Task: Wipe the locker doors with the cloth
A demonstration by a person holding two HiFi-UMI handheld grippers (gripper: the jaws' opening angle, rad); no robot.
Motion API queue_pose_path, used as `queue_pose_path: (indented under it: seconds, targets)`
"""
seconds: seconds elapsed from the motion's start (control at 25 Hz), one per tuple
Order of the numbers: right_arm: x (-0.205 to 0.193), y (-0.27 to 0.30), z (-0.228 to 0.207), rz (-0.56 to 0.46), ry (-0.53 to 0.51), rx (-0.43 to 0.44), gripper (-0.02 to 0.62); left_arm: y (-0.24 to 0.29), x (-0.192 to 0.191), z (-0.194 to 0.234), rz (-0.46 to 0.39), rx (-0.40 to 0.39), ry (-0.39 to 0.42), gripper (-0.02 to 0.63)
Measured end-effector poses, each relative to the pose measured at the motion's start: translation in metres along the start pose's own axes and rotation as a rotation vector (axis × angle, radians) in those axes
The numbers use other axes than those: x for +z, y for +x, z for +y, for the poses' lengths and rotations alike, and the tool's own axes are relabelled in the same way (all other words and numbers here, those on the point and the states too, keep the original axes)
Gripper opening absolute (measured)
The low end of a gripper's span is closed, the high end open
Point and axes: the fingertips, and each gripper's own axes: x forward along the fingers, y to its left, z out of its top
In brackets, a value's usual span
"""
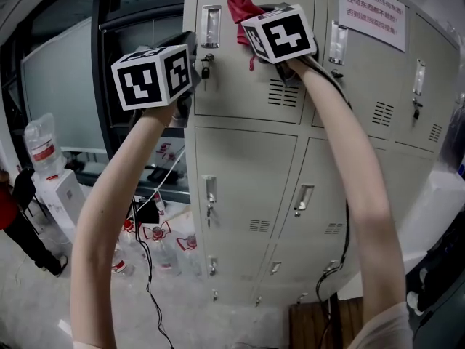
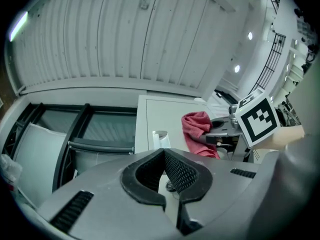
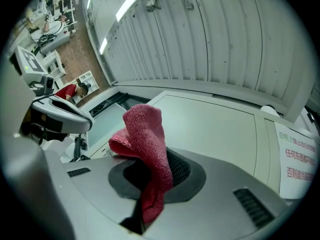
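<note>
A bank of grey lockers (image 1: 247,158) fills the head view. Up on the top-left locker door (image 1: 243,86), my right gripper (image 1: 260,14) is shut on a red cloth (image 1: 242,6), which bunches against the door's upper edge. In the right gripper view the cloth (image 3: 147,134) stands up out of the jaws and hangs down between them. My left gripper (image 1: 193,55) is raised beside the door's left edge, near the latch (image 1: 211,26). Its jaws (image 2: 163,154) are shut with nothing in them. The left gripper view also shows the cloth (image 2: 196,126) and the right gripper (image 2: 225,131).
A paper notice (image 1: 370,9) hangs on the top-right door. Left of the lockers are a dark window frame (image 1: 102,86), a water dispenser (image 1: 62,191) with a bottle (image 1: 42,147), and a person in red (image 1: 9,213). Cables (image 1: 149,267) and bottles (image 1: 156,235) lie on the floor.
</note>
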Motion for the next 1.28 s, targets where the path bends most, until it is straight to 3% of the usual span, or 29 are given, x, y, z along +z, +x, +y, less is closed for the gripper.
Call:
queue_pose_path:
  seconds: [0.8,1.12,1.28]
  targets:
    - [-0.072,-0.083,-0.110,0.123,-0.011,-0.184,0.032,0.020,0.000,-0.055,-0.014,-0.065,-0.026,0.015]
    - [-0.070,-0.089,-0.112,0.129,0.007,-0.209,0.032,0.011,0.001,-0.047,-0.022,-0.041,-0.044,0.015]
    - [-0.036,-0.090,-0.077,0.032,0.036,-0.126,0.032,-0.001,0.000,-0.034,-0.011,-0.023,-0.058,0.015]
